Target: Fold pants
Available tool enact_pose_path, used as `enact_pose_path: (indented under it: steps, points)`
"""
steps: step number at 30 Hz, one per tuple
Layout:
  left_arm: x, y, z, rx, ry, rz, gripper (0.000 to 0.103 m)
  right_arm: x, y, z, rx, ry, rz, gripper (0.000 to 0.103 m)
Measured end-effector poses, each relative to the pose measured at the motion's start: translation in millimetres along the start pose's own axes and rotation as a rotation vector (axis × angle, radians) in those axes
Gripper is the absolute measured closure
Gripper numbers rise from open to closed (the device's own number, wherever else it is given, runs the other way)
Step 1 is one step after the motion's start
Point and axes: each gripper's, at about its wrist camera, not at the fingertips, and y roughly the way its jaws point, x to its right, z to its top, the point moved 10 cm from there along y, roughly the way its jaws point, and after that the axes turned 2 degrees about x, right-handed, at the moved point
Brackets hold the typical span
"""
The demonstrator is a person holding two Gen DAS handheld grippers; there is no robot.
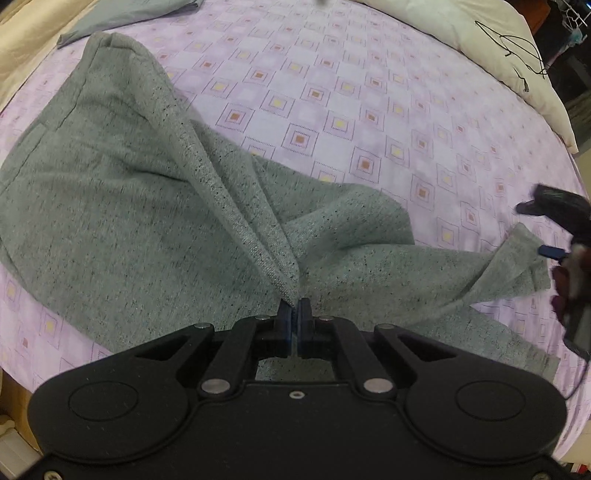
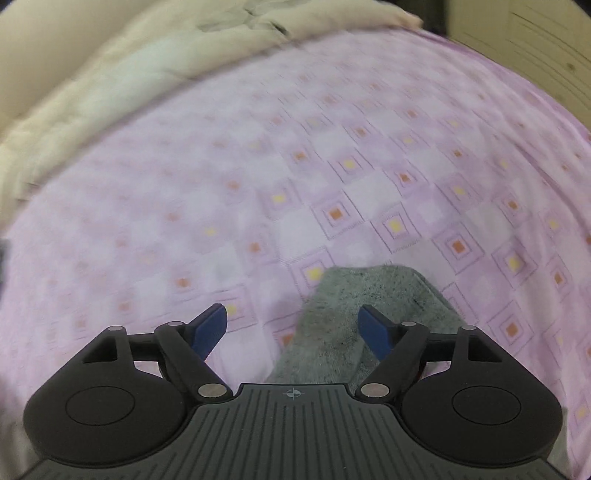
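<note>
- Left wrist view: bed fills the frame, covered by a lilac sheet with a grid of squares, yellow or orange at the centres.
- Cream duvet bunched along the far edge of bed; a thin black cord lies on it. Same duvet at top left in right wrist view.
- Pants, grey flecked knit, lie across near half of bed; waist end spread wide at left, legs running off to the right.
- One fold of pants is pulled up into a tented ridge that rises from the bed to the left hand-held gripper.
- Left hand-held gripper: jaws closed tight, blue pads pinching the pants fabric at the tip of that ridge.
- Pants hem at far right is flipped over and creased, flat on the sheet, just beside the right hand-held gripper, which shows blurred at the right edge with a hand behind it.
- Right wrist view: right hand-held gripper has jaws spread wide, nothing pinched; blue pads clear of the cloth.
- Pants leg end lies on the sheet below and between those open jaws, nearer the right pad; frame motion-blurred.
- Second grey cloth, folded, at far left corner of bed, well apart from the pants.
</note>
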Motion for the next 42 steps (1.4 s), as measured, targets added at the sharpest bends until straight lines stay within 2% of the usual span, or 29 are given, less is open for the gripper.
enact_pose_path:
  steps: [3, 5, 6, 7, 8, 9, 13, 15, 17, 20, 23, 25, 27, 28, 30, 31, 32, 36, 42]
  points:
    - [1, 5, 4, 0.007, 0.005, -0.006, 0.1, -5, 24, -22, -0.082, -0.156, -0.158, 0.025]
    - [-1, 7, 6, 0.01, 0.011, -0.012, 0.1, -6, 30, -27, -0.074, -0.223, -0.19, 0.026]
    - [0, 7, 10, 0.012, 0.012, -0.017, 0.1, -7, 28, -26, -0.08, -0.209, -0.168, 0.035]
    - [1, 4, 16, 0.021, 0.01, -0.027, 0.1, -7, 24, -22, -0.084, -0.167, -0.121, 0.08]
    - [-4, 3, 18, 0.036, 0.011, -0.037, 0.1, -5, 15, -14, -0.073, -0.115, -0.078, 0.099]
    - [-3, 0, 28, 0.065, 0.015, -0.045, 0.1, -3, 2, -2, -0.027, -0.073, -0.028, 0.101]
    - [16, -46, 74, 0.255, 0.1, -0.097, 0.1, 22, -88, 48, 0.239, 0.014, 0.147, 0.101]
    - [25, -68, 85, 0.318, 0.155, -0.124, 0.1, 43, -137, 51, 0.347, 0.051, 0.198, 0.101]
    - [29, -79, 79, 0.334, 0.204, -0.147, 0.1, 65, -168, 36, 0.394, 0.072, 0.206, 0.101]
    - [24, -62, 45, 0.231, 0.249, -0.17, 0.099, 109, -176, -17, 0.376, 0.14, 0.149, 0.101]
    - [8, -23, -8, 0.037, 0.274, -0.144, 0.099, 156, -147, -98, 0.223, 0.292, 0.051, 0.101]
    - [-3, -2, -34, -0.056, 0.289, -0.126, 0.099, 174, -123, -151, 0.118, 0.345, -0.011, 0.101]
    - [-12, 17, -53, -0.139, 0.3, -0.113, 0.099, 184, -109, -187, 0.051, 0.359, -0.053, 0.098]
    - [-16, 23, -58, -0.169, 0.293, -0.113, 0.099, 191, -108, -199, 0.048, 0.377, -0.068, 0.098]
    - [-19, 28, -59, -0.186, 0.289, -0.122, 0.099, 200, -114, -209, 0.091, 0.427, -0.054, 0.081]
    - [-18, 29, -58, -0.181, 0.305, -0.125, 0.099, 204, -117, -211, 0.113, 0.449, -0.039, 0.056]
    - [-16, 29, -55, -0.171, 0.321, -0.127, 0.099, 205, -119, -211, 0.131, 0.462, -0.019, 0.039]
    - [-15, 29, -55, -0.149, 0.329, -0.12, 0.099, 212, -116, -206, 0.185, 0.425, -0.001, 0.037]
    - [-19, 24, -54, -0.121, 0.28, -0.084, 0.099, 207, -109, -180, 0.236, 0.403, 0.006, 0.037]
